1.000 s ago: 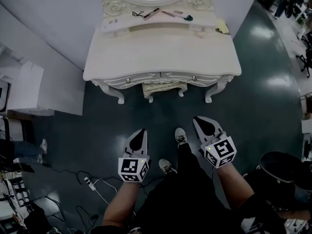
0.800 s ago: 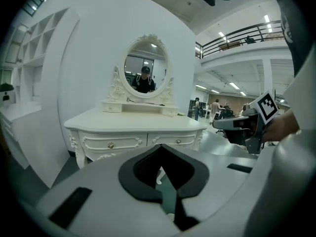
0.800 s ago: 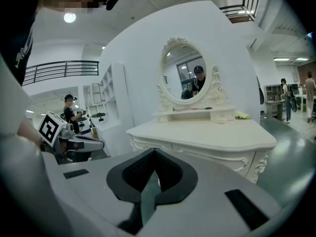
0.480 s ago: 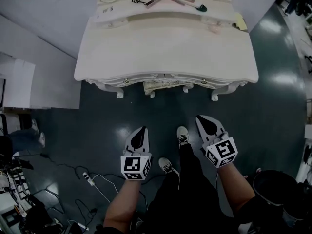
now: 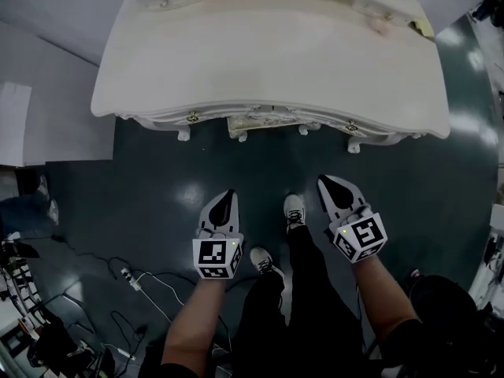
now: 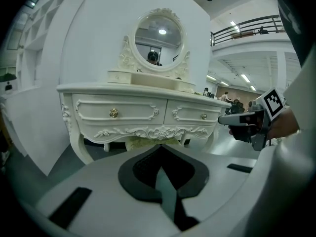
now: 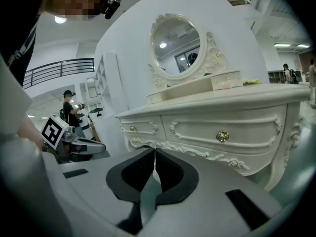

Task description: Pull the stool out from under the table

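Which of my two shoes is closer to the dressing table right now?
The shoe beside the right gripper; it stands further forward toward the dressing table, while the other shoe sits further back, nearer the left gripper.

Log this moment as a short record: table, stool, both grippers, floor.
table: white dressing table against the wall, round mirror on top
stool: tucked under the table between its legs, only the front part shows; not yet pulled out
left gripper: shut, empty, short of the table
right gripper: shut, empty, short of the table
floor: dark and glossy, power strip at the person's left
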Demonstrator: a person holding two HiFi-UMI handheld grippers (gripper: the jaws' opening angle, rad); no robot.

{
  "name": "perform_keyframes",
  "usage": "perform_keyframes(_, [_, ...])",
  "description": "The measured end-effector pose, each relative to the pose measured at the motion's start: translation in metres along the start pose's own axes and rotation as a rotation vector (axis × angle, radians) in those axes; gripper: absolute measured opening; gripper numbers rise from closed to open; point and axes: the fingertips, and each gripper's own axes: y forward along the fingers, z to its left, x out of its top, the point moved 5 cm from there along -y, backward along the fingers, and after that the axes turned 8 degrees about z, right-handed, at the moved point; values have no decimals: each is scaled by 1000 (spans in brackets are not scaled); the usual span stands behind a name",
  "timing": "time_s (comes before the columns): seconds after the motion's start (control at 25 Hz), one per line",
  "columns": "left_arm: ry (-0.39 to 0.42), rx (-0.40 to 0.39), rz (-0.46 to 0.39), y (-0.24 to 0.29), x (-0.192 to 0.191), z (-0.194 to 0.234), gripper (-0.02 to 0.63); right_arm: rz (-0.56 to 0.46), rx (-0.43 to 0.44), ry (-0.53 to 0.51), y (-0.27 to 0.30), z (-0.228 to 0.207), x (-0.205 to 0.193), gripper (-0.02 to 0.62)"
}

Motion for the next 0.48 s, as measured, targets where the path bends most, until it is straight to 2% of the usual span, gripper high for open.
perform_keyframes(0.28, [-2, 2, 22, 46, -46, 18, 5, 11, -39, 16, 43, -23, -49, 29])
perform_keyframes(0.48, [15, 3, -1, 80, -70, 31, 5, -1, -50, -11, 70, -37, -79, 37])
